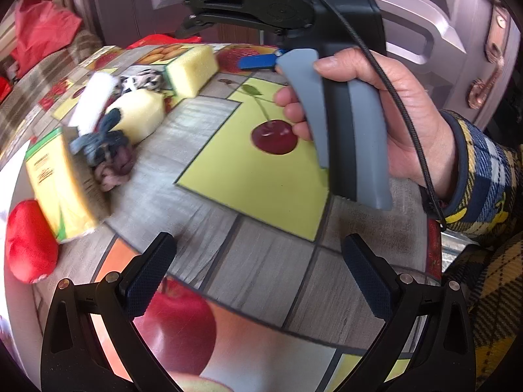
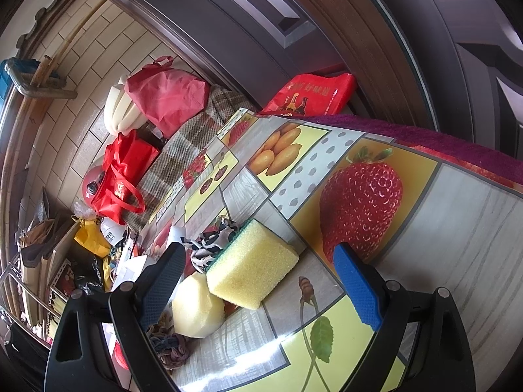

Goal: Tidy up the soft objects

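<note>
Soft objects lie in a row on the fruit-print tablecloth [image 1: 255, 170]. In the left wrist view: a yellow-green sponge [image 1: 191, 68] at the back, a pale foam lump [image 1: 139, 117], a white fluffy piece [image 1: 93, 101], a black-and-white scrunchie [image 1: 142, 81], a dark knotted rope toy [image 1: 104, 150], a packaged sponge [image 1: 62, 183] and a red plush [image 1: 27, 241]. My left gripper [image 1: 258, 277] is open and empty above bare cloth. My right gripper [image 2: 261, 290] is open and hovers just short of the sponge [image 2: 251, 271], with the foam lump [image 2: 196, 310] and scrunchie [image 2: 212, 245] beside it.
The right hand and its gripper body [image 1: 340, 104] fill the upper right of the left wrist view. Red bags [image 2: 163, 94] and clutter sit on a chair and the floor beyond the table's far edge. A dark door [image 2: 359, 32] stands behind.
</note>
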`<action>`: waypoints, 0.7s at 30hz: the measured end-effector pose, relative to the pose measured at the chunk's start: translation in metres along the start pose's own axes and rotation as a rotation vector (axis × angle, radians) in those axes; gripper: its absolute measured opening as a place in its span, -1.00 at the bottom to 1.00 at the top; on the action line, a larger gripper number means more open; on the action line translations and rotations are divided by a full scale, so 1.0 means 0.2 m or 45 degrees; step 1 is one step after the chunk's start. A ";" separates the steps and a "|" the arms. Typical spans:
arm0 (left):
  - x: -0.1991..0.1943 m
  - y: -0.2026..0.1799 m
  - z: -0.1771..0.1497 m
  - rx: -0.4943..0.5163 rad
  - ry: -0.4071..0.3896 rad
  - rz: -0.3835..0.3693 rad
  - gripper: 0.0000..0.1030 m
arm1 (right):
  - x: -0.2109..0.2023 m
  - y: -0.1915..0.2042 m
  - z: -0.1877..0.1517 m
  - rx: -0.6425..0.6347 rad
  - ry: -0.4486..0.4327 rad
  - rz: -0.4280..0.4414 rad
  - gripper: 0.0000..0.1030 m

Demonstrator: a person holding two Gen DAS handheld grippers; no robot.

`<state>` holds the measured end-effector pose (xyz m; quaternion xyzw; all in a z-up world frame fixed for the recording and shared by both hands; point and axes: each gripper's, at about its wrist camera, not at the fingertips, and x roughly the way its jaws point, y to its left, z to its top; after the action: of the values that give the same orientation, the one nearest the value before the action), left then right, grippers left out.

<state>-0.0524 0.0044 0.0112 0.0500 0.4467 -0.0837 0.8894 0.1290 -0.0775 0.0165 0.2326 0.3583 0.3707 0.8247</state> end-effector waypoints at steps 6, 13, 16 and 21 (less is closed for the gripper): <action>-0.18 0.08 -0.10 -0.129 -0.127 0.227 0.99 | 0.00 0.01 0.00 0.002 -0.001 0.000 0.79; -0.55 0.44 -0.18 -0.399 -0.359 0.619 0.99 | 0.00 0.00 0.00 0.004 -0.002 0.006 0.79; -0.57 0.55 -0.12 -0.348 -0.329 0.538 0.99 | 0.00 0.00 0.00 0.003 0.000 0.005 0.79; -0.42 0.63 -0.02 -0.190 -0.207 0.501 0.78 | 0.00 0.00 0.00 0.005 -0.001 0.006 0.79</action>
<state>-0.0808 0.1382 0.0782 0.0633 0.3601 0.1209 0.9229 0.1291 -0.0767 0.0158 0.2350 0.3583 0.3719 0.8235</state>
